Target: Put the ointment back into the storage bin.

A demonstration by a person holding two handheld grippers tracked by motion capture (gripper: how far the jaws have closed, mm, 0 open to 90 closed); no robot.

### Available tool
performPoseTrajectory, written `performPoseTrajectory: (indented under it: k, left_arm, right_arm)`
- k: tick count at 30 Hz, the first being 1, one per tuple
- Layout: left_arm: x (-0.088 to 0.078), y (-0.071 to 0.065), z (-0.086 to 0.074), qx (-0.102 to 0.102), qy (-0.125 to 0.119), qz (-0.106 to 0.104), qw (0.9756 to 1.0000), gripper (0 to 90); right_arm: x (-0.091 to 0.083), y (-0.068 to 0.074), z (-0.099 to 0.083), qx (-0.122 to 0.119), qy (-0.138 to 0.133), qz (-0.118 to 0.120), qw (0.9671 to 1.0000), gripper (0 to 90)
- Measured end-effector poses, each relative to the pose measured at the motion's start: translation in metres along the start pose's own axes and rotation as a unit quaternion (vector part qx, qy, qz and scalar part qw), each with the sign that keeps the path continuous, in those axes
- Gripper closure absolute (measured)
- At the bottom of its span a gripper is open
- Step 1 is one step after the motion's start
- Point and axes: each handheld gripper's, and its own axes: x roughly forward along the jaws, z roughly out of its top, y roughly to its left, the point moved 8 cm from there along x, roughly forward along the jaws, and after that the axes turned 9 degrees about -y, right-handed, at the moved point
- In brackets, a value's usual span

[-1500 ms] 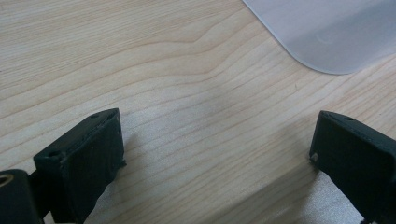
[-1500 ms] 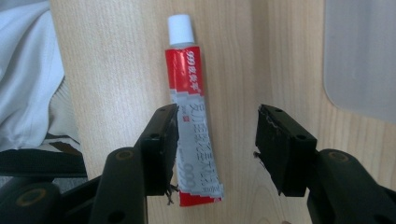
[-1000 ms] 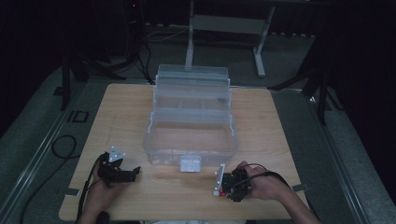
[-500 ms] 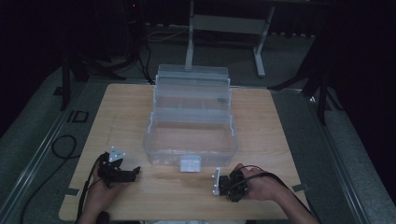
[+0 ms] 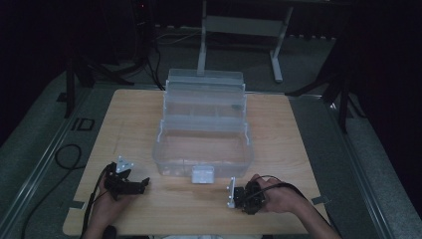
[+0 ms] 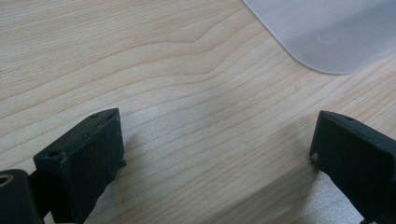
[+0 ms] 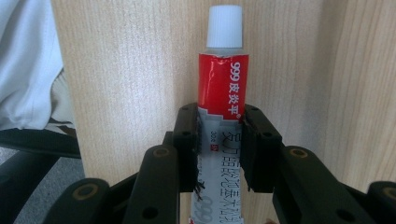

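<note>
Your right gripper has just been closing and now clamps a red and white tube with a white cap; the label reads "999" followed by Chinese characters. It sits over the table's near edge, close to the clear plastic box. Your left gripper rests with its jaws wide apart, nothing between them.

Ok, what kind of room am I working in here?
Probably a lab or recording workspace, not a home: a bare wooden table stands on grey carpet, dark equipment stands and trailing cables surround it, and a clear plastic tiered organizer box sits in the middle.
</note>
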Motion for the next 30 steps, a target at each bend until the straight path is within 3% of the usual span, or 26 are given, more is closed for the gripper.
performPoseTrajectory:
  k: [6, 19, 30]
  left_arm:
    - [0.000, 0.000, 0.000, 0.000, 0.000, 0.000, 1.0000, 3.3]
    - [0.000, 0.000, 0.000, 0.000, 0.000, 0.000, 1.0000, 3.3]
    - [0.000, 0.000, 0.000, 0.000, 0.000, 0.000, 1.0000, 3.3]
  right_arm:
    - [-0.007, -0.001, -0.003, 0.007, -0.004, 0.003, 1.0000, 69.9]
    - [-0.031, -0.012, -0.003, 0.004, -0.004, -0.019, 0.9998, 69.9]
    - [-0.051, -0.018, -0.004, 0.009, -0.006, -0.021, 0.9997, 69.9]
